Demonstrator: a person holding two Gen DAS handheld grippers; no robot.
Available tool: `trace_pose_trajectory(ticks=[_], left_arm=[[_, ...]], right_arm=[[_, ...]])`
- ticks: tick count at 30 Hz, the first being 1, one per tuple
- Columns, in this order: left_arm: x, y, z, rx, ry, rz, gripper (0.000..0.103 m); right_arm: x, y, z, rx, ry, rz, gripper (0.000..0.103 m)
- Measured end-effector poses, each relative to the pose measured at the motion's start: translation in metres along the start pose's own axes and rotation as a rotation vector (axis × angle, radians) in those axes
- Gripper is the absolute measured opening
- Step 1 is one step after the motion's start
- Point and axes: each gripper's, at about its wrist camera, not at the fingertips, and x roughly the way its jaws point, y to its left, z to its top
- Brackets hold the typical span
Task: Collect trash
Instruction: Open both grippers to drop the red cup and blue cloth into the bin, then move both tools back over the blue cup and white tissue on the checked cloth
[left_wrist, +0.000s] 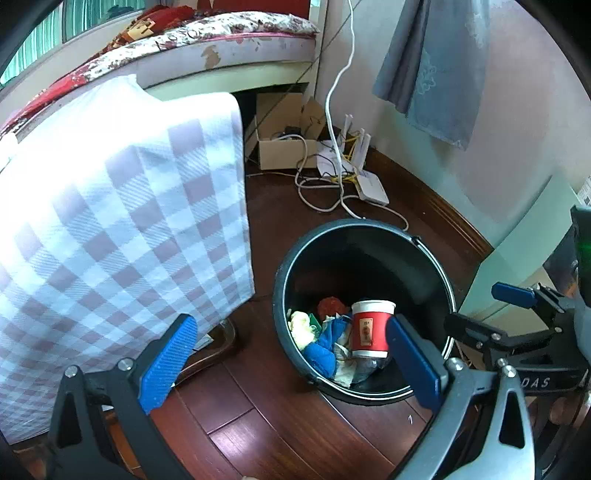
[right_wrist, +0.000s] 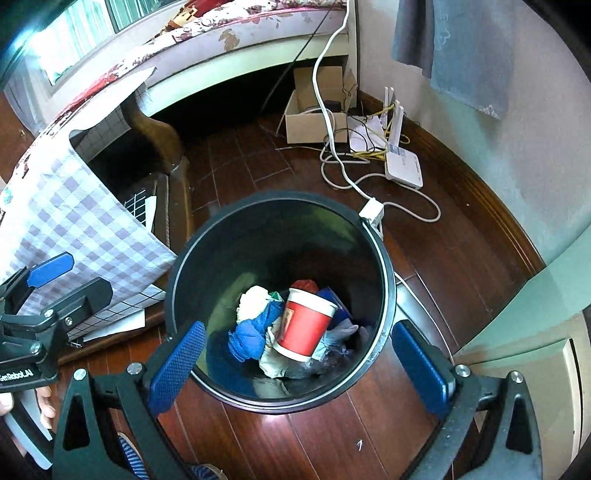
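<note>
A black round bin (left_wrist: 284, 280) (right_wrist: 388, 266) stands on the dark wood floor. Inside lie a red paper cup (left_wrist: 368, 332) (right_wrist: 306, 325), blue cloth (left_wrist: 325, 349) (right_wrist: 251, 332), a pale yellowish wad (left_wrist: 301, 325) (right_wrist: 253, 299) and crumpled paper. My left gripper (left_wrist: 291, 363) is wide open above the floor, its right pad over the bin's near rim, nothing between the pads. My right gripper (right_wrist: 299, 363) is wide open, straddling the bin's near rim from above, also empty. The right gripper also shows at the right edge of the left wrist view (left_wrist: 517, 317).
A checked purple-and-white cloth (left_wrist: 122, 221) (right_wrist: 74, 221) hangs over furniture left of the bin. Behind lie a white router (right_wrist: 404, 168), tangled cables (left_wrist: 332, 184) and a cardboard box (right_wrist: 314, 110). A bench with a floral cushion (left_wrist: 240, 33) runs along the back; a pale green cabinet (right_wrist: 535, 314) stands at right.
</note>
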Motion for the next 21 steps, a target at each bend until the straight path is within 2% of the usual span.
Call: trace_pose_trajectory(ticks=[12,21], left_arm=[[-0.047,0.014,0.007,-0.016,-0.078,0.028,0.102],[-0.087,0.04,0.013,-0.063,-0.15,0.048,0.102]], right_arm=[[-0.042,0.032,0.011,-0.05,-0.091,0.013,0.102],[-0.076,0.063,0.025,-0.103,-0.157,0.022,0.102]])
